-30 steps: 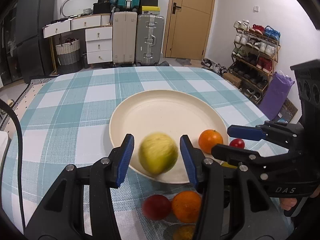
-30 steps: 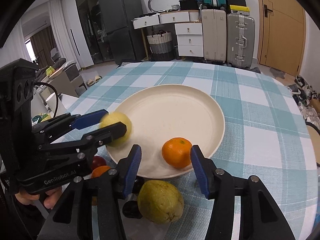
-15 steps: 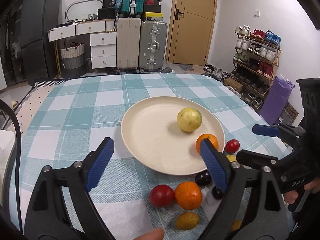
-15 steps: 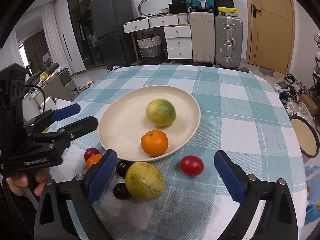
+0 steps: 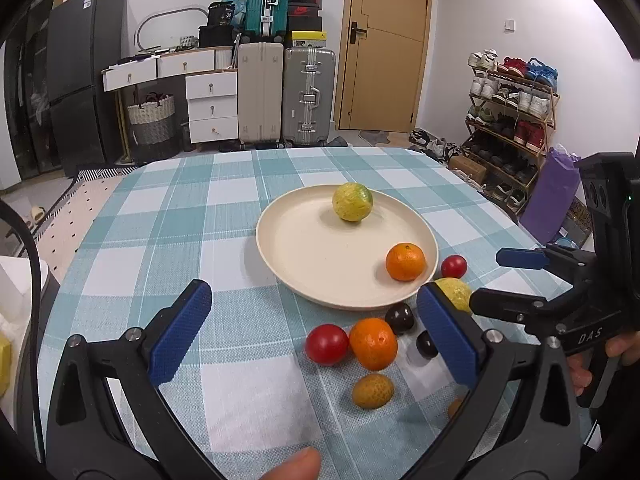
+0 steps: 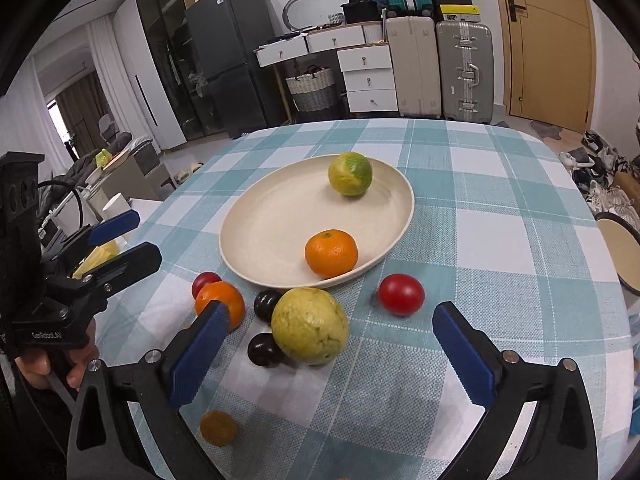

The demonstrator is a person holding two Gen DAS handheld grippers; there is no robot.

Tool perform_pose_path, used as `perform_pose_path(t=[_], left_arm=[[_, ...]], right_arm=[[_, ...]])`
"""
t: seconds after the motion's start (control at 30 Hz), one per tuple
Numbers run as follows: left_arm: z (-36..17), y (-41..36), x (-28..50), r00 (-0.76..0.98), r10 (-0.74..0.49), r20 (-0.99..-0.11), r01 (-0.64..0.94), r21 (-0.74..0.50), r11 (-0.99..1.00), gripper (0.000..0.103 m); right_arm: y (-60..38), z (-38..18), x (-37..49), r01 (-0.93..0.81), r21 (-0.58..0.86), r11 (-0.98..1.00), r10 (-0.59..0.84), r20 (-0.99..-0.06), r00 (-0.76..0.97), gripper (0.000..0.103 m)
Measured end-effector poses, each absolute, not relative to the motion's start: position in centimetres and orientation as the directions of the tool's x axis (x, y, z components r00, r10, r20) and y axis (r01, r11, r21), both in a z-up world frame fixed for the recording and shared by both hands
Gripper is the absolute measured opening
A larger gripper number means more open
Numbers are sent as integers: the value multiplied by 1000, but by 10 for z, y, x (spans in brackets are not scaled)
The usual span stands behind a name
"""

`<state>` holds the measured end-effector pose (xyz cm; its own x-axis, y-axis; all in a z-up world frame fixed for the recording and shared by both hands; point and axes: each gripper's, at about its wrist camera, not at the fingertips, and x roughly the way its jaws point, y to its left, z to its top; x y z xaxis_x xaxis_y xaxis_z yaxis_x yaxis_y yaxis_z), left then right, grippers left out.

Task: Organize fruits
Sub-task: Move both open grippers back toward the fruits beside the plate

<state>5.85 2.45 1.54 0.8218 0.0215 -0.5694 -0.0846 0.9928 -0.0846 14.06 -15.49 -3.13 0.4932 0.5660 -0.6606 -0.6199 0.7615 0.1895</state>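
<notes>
A cream plate (image 5: pixel 316 256) on the checked tablecloth holds a yellow-green round fruit (image 5: pixel 352 202) at its far side and an orange (image 5: pixel 405 256) near its right rim. My left gripper (image 5: pixel 312 289) hangs before the plate's near rim, its jaws opening with nothing between them. My right gripper (image 6: pixel 329 310) stands open above a large yellow-green guava (image 6: pixel 310 326) without touching it. Loose near the plate lie a red tomato (image 6: pixel 401 294), a second orange (image 6: pixel 220 304), another red fruit (image 6: pixel 206 282), two dark plums (image 6: pixel 267 304) and a small brownish fruit (image 6: pixel 219 428).
The round table's edge curves off on both sides. A round stool (image 6: pixel 620 248) stands low at the right, a shoe rack (image 5: pixel 512 120) beyond it. Suitcases and drawers line the far wall. A thumb (image 5: pixel 296 466) shows at the bottom.
Both grippers opened wide and drew back from the plate. The left one let go of the yellow-green fruit, which rolled to the plate's far side. The right one left the orange on the plate.
</notes>
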Motion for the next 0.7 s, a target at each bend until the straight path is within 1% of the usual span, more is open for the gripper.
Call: perform_pose_path(t=[0.2, 0.4, 0.57, 0.67, 0.7], left_arm=[[8, 19, 48, 814, 11, -581, -74, -85, 994, 103], [0, 16, 46, 800, 3, -600, -62, -78, 995, 102], [-6, 16, 47, 781, -16, -624, -54, -93, 994, 103], [-9, 15, 47, 773, -19, -634, -48, -89, 995, 103], [-9, 14, 47, 772, -16, -636, -50, -85, 995, 102]], right_arm=[[-160, -37, 138, -622, 231, 748, 592, -655, 469, 103], [-158, -43, 133, -630, 213, 747, 578, -677, 456, 103], [-159, -43, 134, -638, 242, 731, 604, -664, 440, 103], [-158, -44, 134, -640, 249, 727, 610, -662, 436, 102], [-157, -44, 135, -639, 247, 729, 607, -665, 436, 100]])
